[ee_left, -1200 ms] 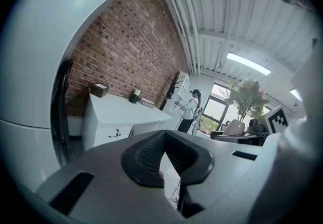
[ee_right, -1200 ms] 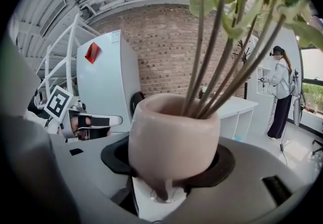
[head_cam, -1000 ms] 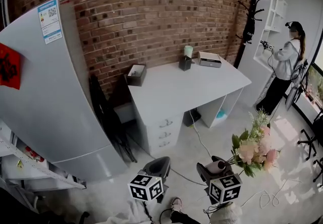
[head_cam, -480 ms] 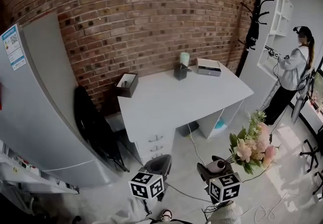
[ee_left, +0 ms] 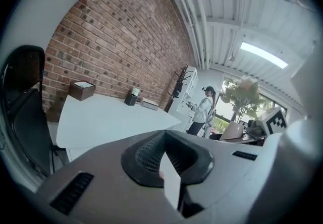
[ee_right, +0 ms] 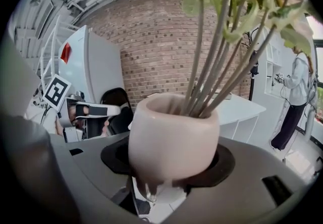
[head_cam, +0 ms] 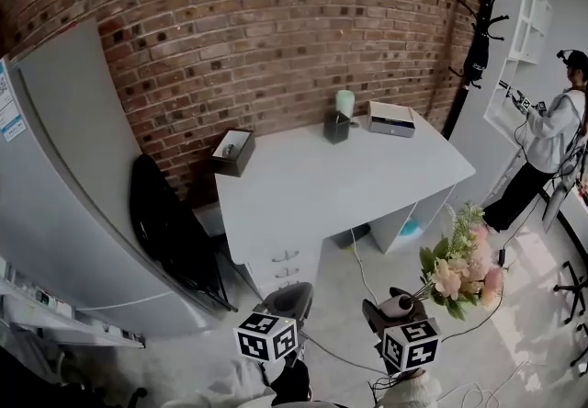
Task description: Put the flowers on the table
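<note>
A bouquet of pink and cream flowers (head_cam: 462, 264) stands in a small pink vase (head_cam: 397, 305). My right gripper (head_cam: 393, 309) is shut on that vase, low at the right over the floor, well short of the white table (head_cam: 340, 186). In the right gripper view the vase (ee_right: 171, 142) fills the space between the jaws and the stems (ee_right: 217, 56) rise from it. My left gripper (head_cam: 286, 299) hangs beside it, shut with nothing in it. The left gripper view looks over the closed jaws toward the table (ee_left: 106, 117).
On the table stand a brown box (head_cam: 231, 151), a dark holder with a pale cup (head_cam: 338, 121) and a white box (head_cam: 390, 119). A grey fridge (head_cam: 64, 186) and a black chair (head_cam: 170, 232) stand at the left. A person (head_cam: 551, 140) stands by white shelves at the right. Cables (head_cam: 363, 259) lie on the floor.
The head view has swung: the fridge slid off to the left and the table sits more central. Both grippers keep their pose, the right still holding the vase.
</note>
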The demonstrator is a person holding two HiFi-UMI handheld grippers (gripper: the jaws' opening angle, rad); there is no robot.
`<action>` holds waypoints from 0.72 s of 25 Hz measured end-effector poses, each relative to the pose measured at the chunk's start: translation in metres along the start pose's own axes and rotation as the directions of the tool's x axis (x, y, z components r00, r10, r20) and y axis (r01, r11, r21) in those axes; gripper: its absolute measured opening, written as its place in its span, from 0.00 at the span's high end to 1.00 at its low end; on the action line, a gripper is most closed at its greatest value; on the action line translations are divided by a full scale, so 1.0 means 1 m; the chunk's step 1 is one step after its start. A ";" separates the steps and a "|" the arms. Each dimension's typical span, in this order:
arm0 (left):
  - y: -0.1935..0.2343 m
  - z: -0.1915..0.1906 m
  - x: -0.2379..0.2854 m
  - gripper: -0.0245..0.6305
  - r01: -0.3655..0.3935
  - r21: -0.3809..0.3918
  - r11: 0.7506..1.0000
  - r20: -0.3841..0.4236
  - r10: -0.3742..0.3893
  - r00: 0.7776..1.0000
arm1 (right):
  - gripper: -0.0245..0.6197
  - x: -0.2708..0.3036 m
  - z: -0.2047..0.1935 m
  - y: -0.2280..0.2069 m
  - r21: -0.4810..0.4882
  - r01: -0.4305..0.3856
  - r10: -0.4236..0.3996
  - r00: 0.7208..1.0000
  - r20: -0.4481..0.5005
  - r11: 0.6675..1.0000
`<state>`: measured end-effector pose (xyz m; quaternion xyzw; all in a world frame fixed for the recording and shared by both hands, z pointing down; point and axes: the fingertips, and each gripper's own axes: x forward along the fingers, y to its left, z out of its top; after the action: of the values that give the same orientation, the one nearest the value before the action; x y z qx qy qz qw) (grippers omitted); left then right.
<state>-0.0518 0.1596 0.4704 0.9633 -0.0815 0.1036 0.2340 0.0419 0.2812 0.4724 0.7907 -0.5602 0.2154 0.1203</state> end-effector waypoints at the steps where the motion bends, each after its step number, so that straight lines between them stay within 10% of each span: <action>1: 0.001 0.000 0.006 0.95 0.003 0.004 1.000 -0.005 -0.003 1.000 | 0.57 0.004 -0.001 -0.004 0.001 0.000 0.000 1.000 -0.006 1.000; 18: 0.078 0.092 0.147 0.95 0.007 0.042 0.999 0.038 -0.009 0.999 | 0.57 0.144 0.091 -0.085 -0.060 0.007 -0.007 1.000 0.006 0.998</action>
<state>0.0890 0.0321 0.4597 0.9701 -0.0801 0.0857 0.2124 0.1809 0.1509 0.4656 0.7894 -0.5640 0.1958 0.1430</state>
